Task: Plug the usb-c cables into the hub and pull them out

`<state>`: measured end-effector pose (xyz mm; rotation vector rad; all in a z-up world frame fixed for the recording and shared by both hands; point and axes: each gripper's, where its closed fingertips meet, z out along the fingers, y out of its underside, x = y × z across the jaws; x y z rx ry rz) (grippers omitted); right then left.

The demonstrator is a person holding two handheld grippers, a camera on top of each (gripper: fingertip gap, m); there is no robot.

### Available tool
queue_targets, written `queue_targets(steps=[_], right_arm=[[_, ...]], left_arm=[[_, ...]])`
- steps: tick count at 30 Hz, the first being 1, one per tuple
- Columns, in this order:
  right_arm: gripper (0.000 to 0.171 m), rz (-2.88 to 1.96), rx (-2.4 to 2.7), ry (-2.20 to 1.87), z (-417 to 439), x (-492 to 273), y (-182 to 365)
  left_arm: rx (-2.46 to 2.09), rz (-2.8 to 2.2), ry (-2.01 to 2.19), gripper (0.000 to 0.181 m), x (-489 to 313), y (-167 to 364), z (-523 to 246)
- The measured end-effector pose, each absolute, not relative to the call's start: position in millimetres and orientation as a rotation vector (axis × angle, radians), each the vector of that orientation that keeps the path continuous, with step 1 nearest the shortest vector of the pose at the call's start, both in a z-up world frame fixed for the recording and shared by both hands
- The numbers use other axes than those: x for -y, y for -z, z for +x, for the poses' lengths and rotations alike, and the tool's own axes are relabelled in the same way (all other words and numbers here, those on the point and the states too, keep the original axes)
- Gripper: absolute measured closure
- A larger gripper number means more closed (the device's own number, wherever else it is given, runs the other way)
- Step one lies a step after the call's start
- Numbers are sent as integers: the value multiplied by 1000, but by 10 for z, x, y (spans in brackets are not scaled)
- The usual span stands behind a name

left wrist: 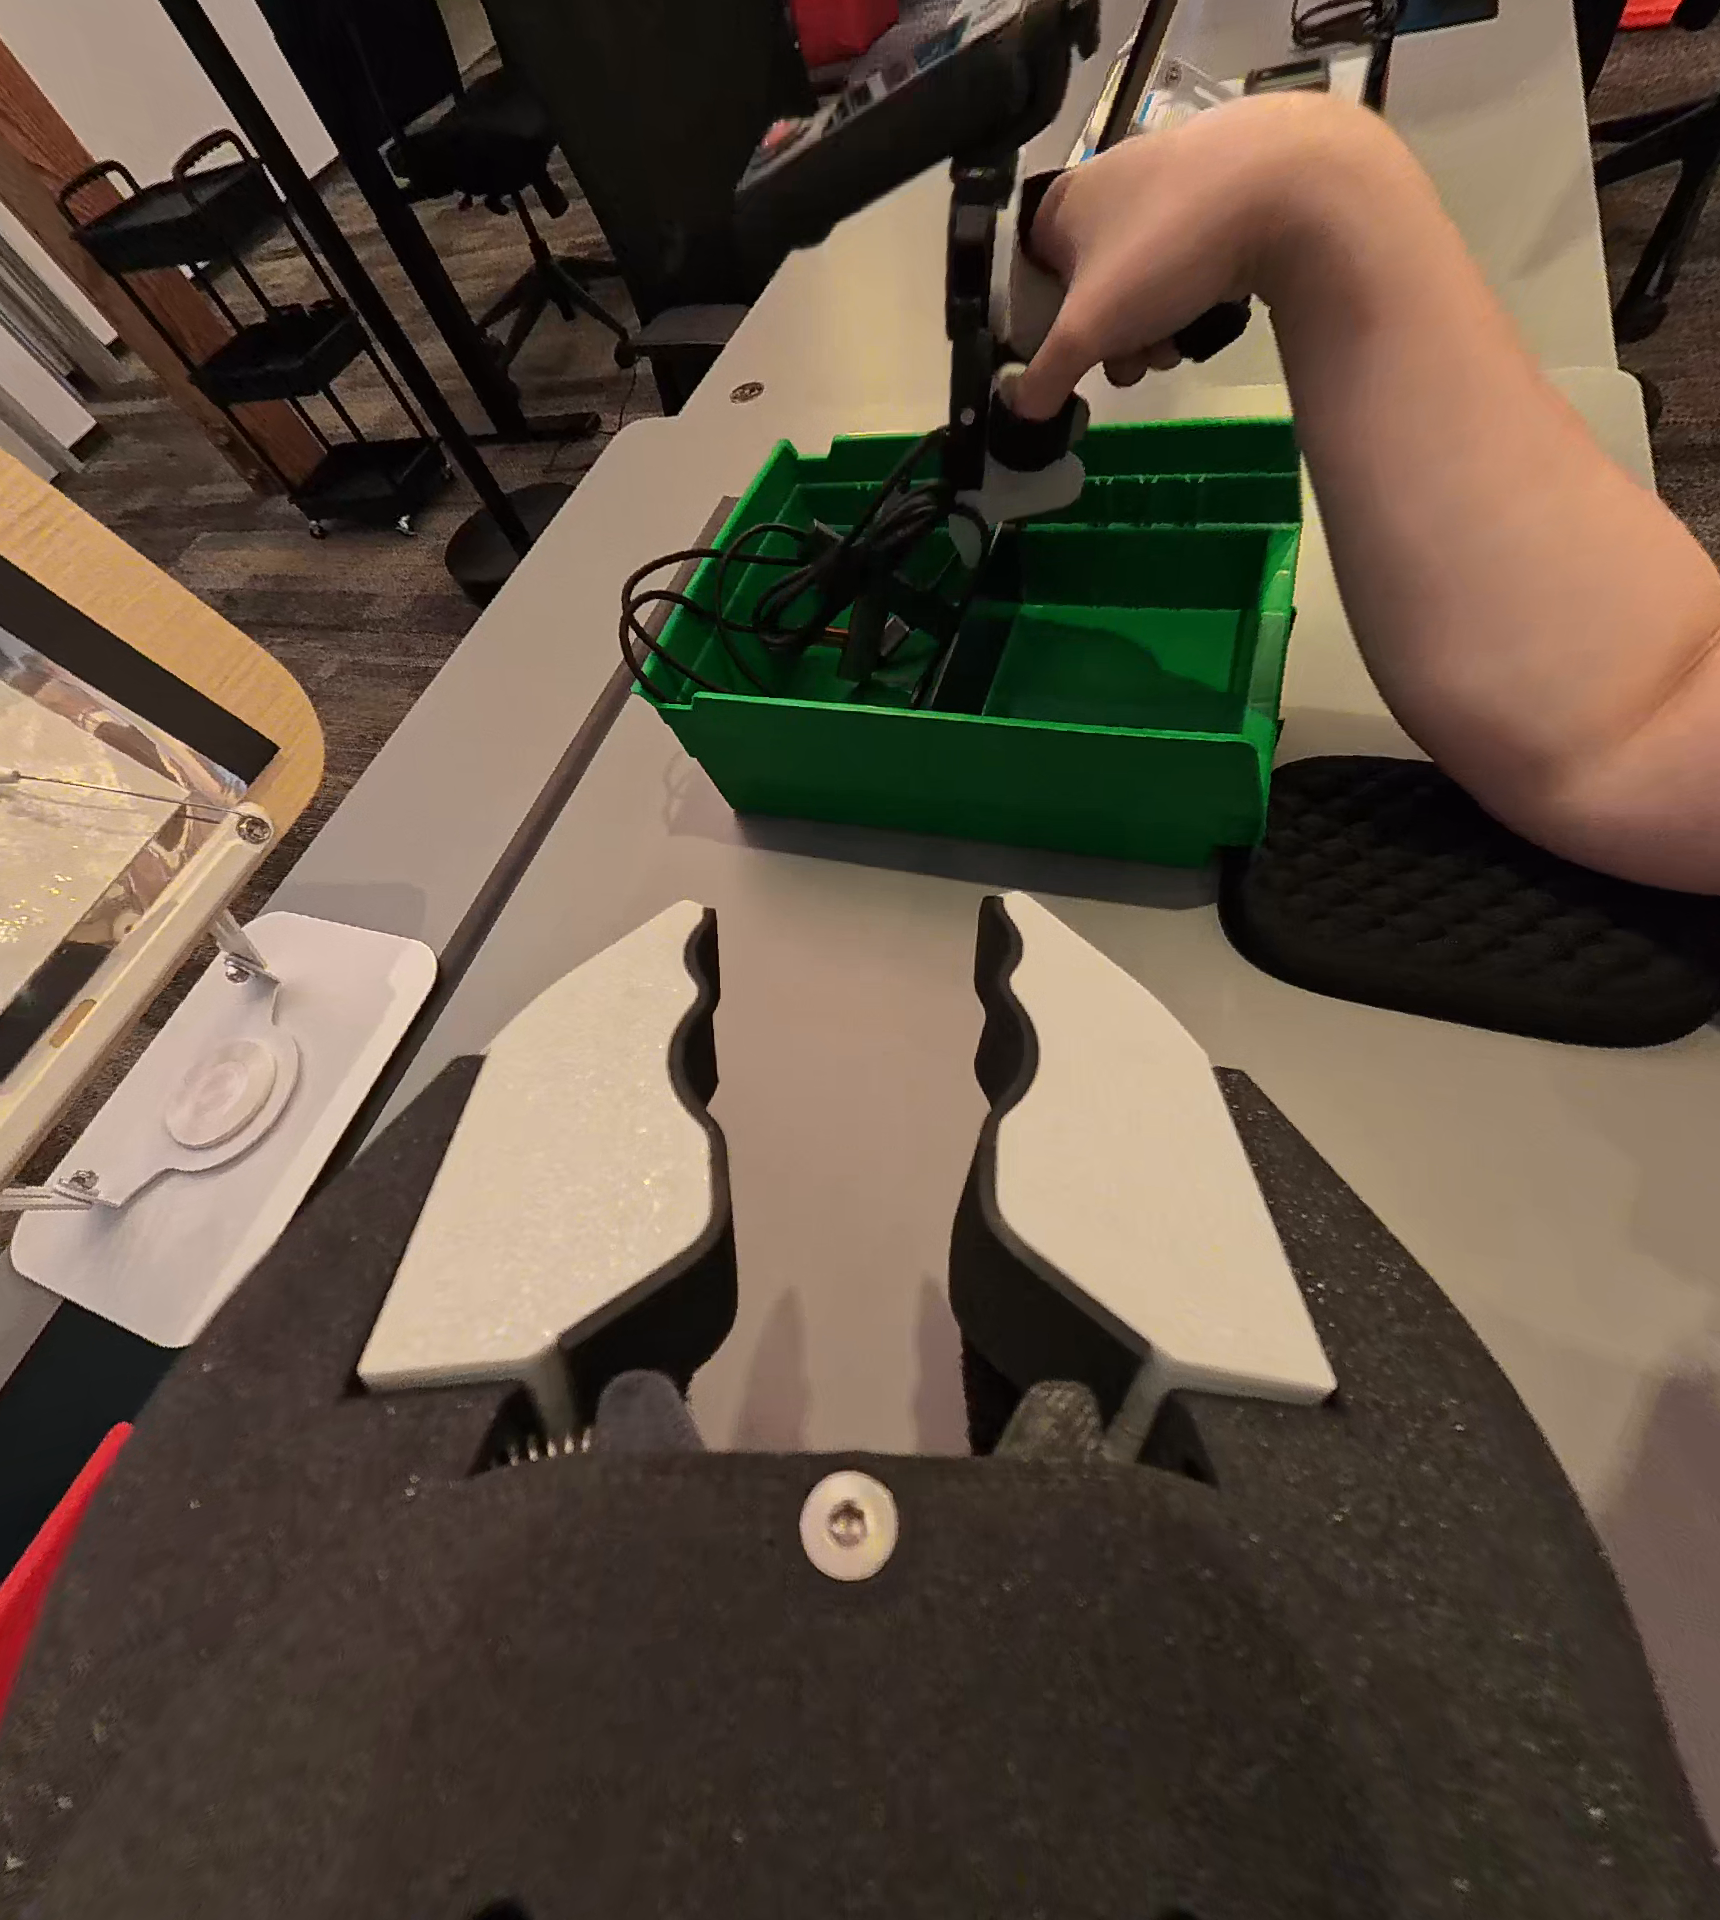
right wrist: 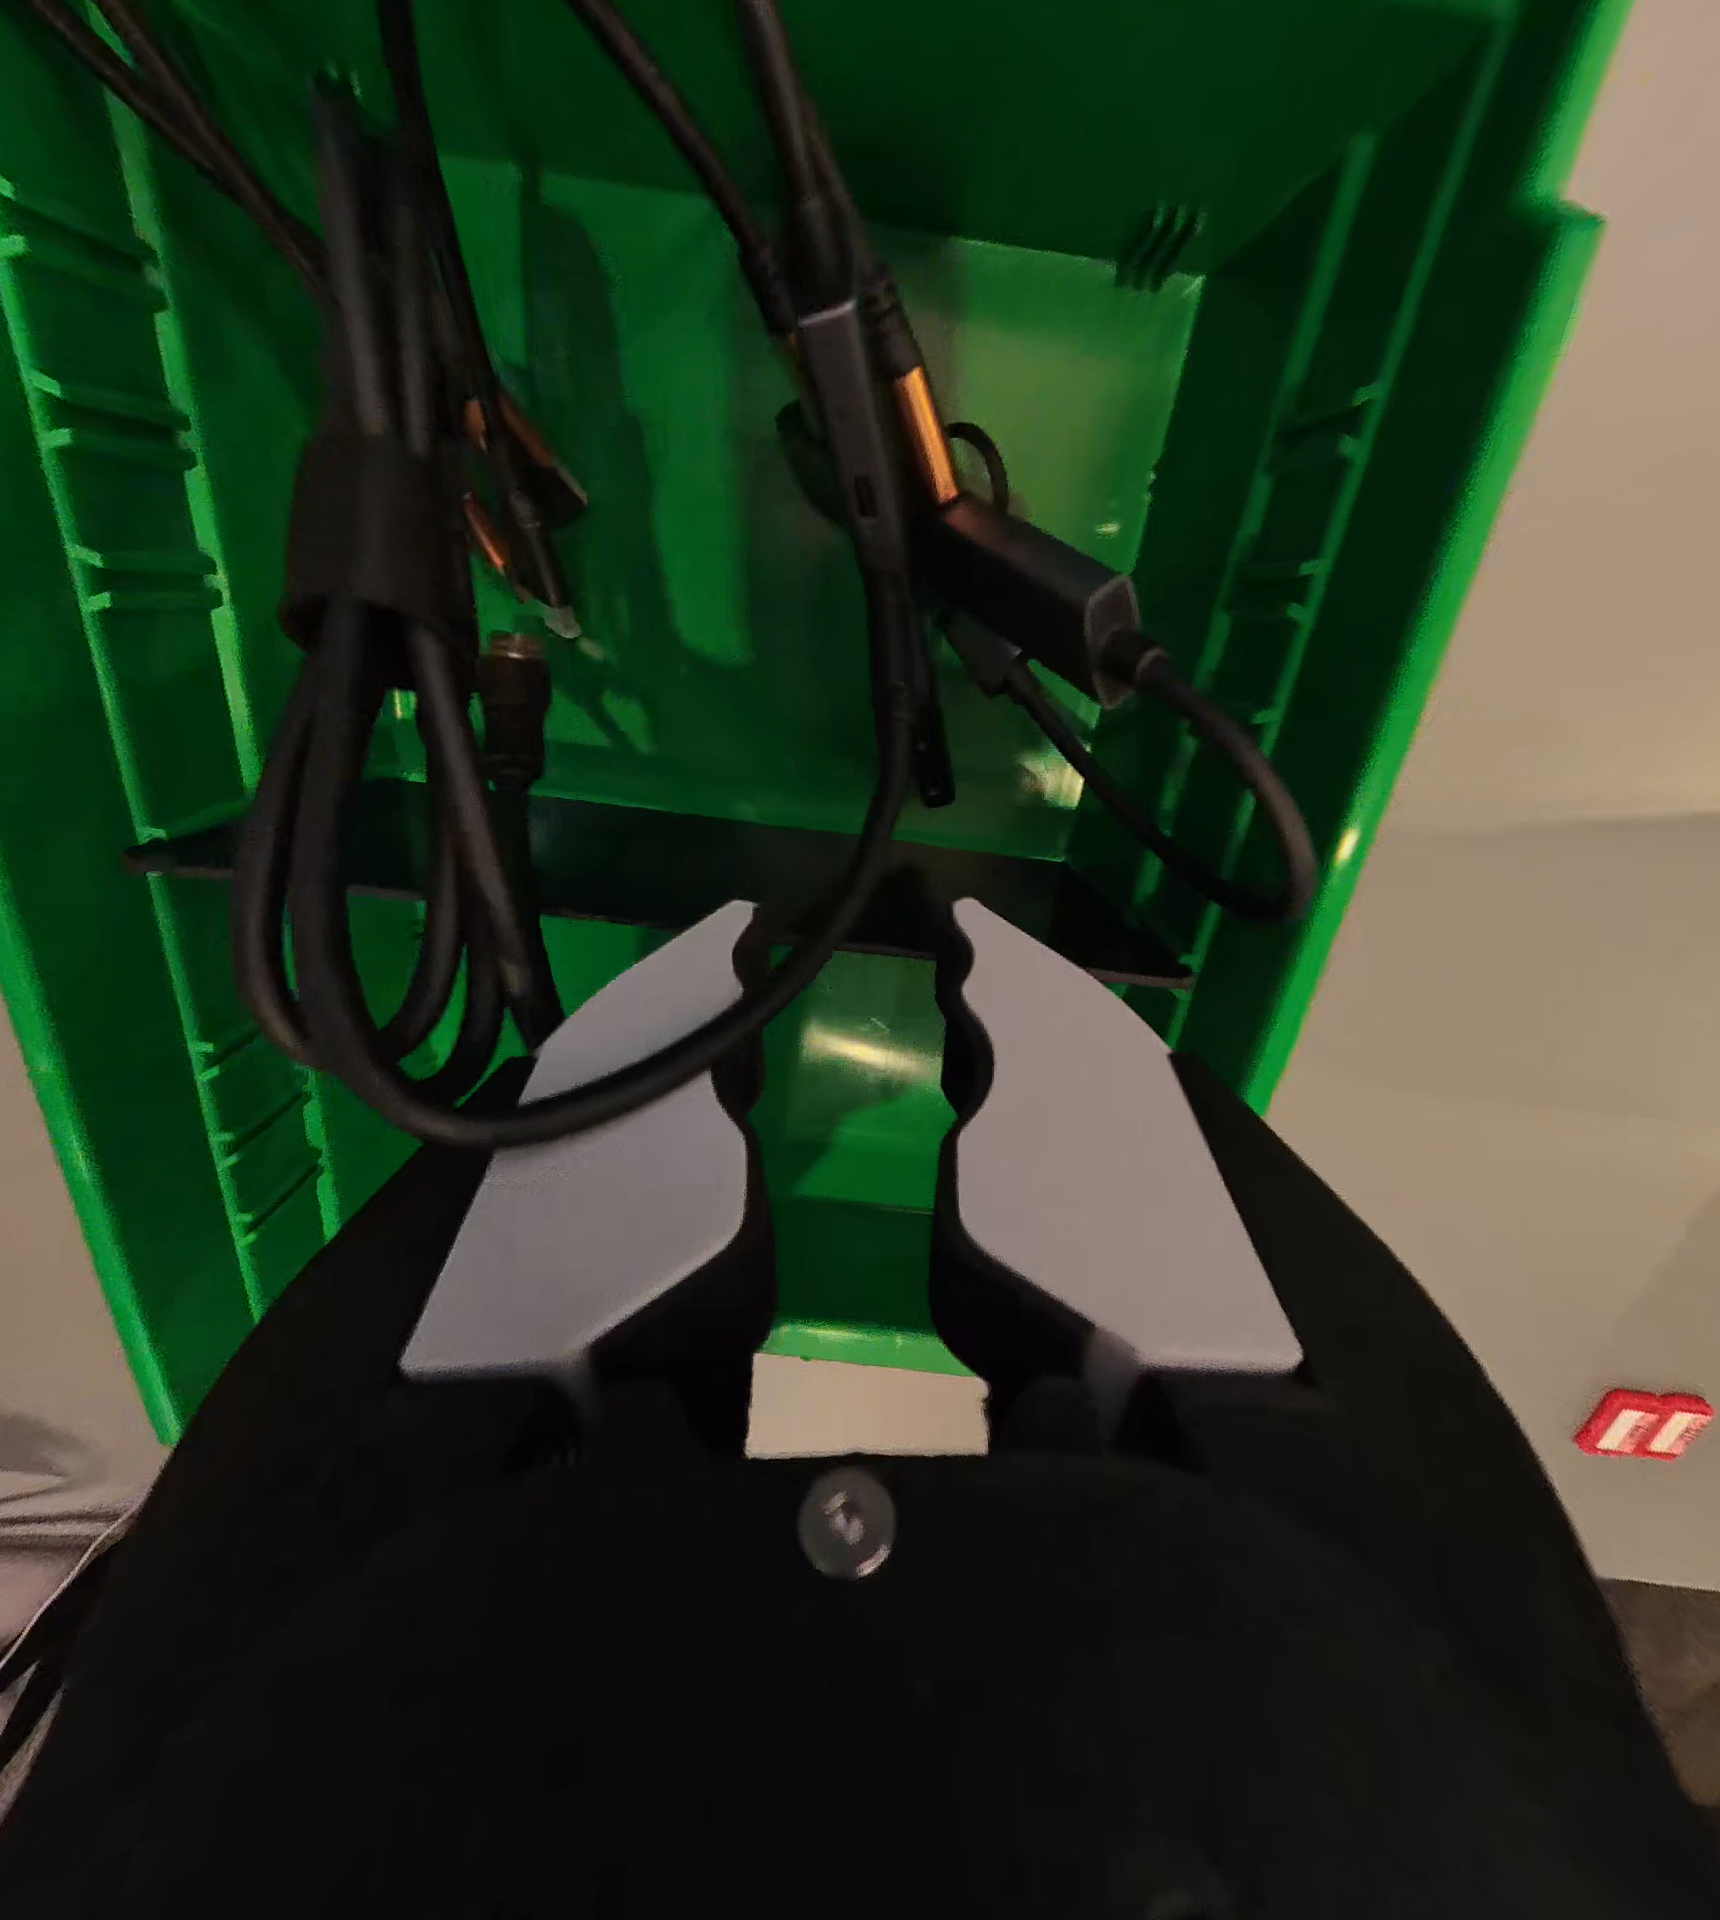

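Observation:
A green divided bin (left wrist: 970, 769) stands on the grey table. Several black USB-C cables (left wrist: 731, 592) lie tangled in its left compartment. In the right wrist view the bin (right wrist: 56, 623) holds a strapped cable bundle (right wrist: 368, 520), copper-coloured plugs (right wrist: 923, 436) and a dark grey hub (right wrist: 1032, 592) with a short lead. My right gripper (right wrist: 851, 935) is open inside the bin, and one cable loop (right wrist: 627, 1091) drapes across its left finger. A hand holds it over the bin in the left wrist view (left wrist: 970, 530). My left gripper (left wrist: 845, 935) is open and empty, just above the table in front of the bin.
A black padded wrist rest (left wrist: 1458, 904) lies right of the bin under the person's forearm. A screen on a white stand plate (left wrist: 212, 1122) sits at the left table edge. A small red piece (right wrist: 1645, 1439) lies on the table. Chairs and a cart stand behind. The gap from one gripper's tips to the other's is roughly 35 cm.

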<state>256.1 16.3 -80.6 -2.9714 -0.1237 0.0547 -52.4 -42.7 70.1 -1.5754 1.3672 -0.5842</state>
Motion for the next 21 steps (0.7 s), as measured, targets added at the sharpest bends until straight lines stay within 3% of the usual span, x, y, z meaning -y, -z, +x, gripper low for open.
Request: queue_targets(steps=[7, 11, 15, 17, 21], right_arm=[[136, -2848, 82, -111, 2644, -14, 487], [131, -2719, 35, -110, 2790, 5, 278], [121, -2757, -112, -149, 3139, 98, 472], [108, -2802, -180, -162, 3296, 158, 633], [106, -2881, -184, -248, 3358, 222, 894]], left_arm=[[-1322, -1643, 508, 134, 291, -702, -747], [-1120, -1918, 566, 140, 132, -636, -1209], [-826, -2240, 700, 128, -23, -494, -1827], [-617, -2327, 538, 128, -225, -403, -2307], [-220, -2479, 200, 121, -376, -173, -3309]])
